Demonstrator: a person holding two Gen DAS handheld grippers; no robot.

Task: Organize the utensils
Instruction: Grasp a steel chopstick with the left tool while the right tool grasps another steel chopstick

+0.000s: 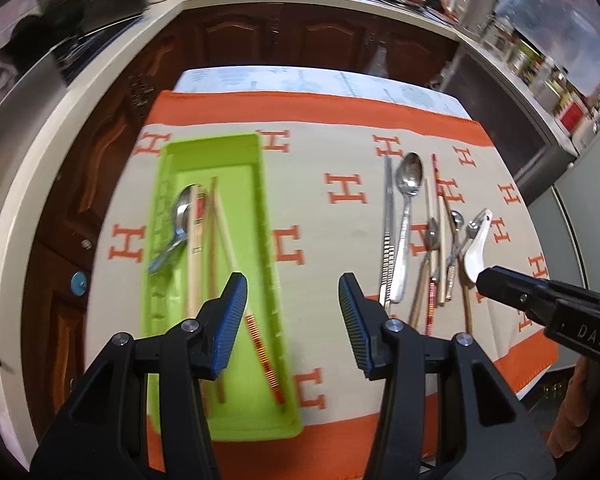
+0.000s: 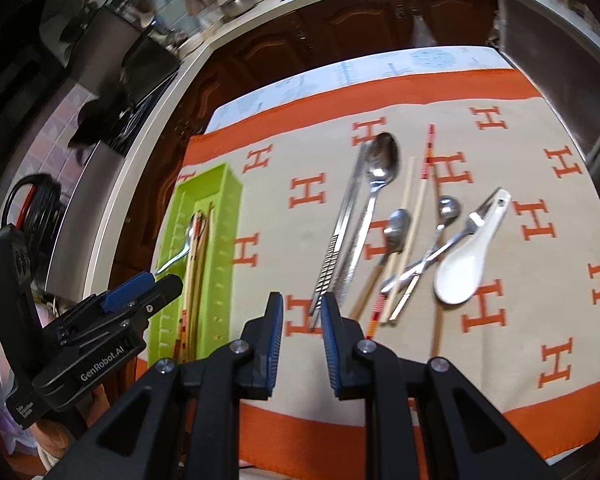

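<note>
lime green tray (image 1: 212, 148); beige cloth (image 1: 320, 216) with orange h letters, orange border; white spoon (image 2: 466, 264).

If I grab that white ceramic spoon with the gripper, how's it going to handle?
The white spoon looks glazed and glossy, so it will probably slip between the pads. It appears ceramic, so likely stiff, brittle and heavy for its size. A small metal spoon lies against its handle and may get dragged along.
</note>
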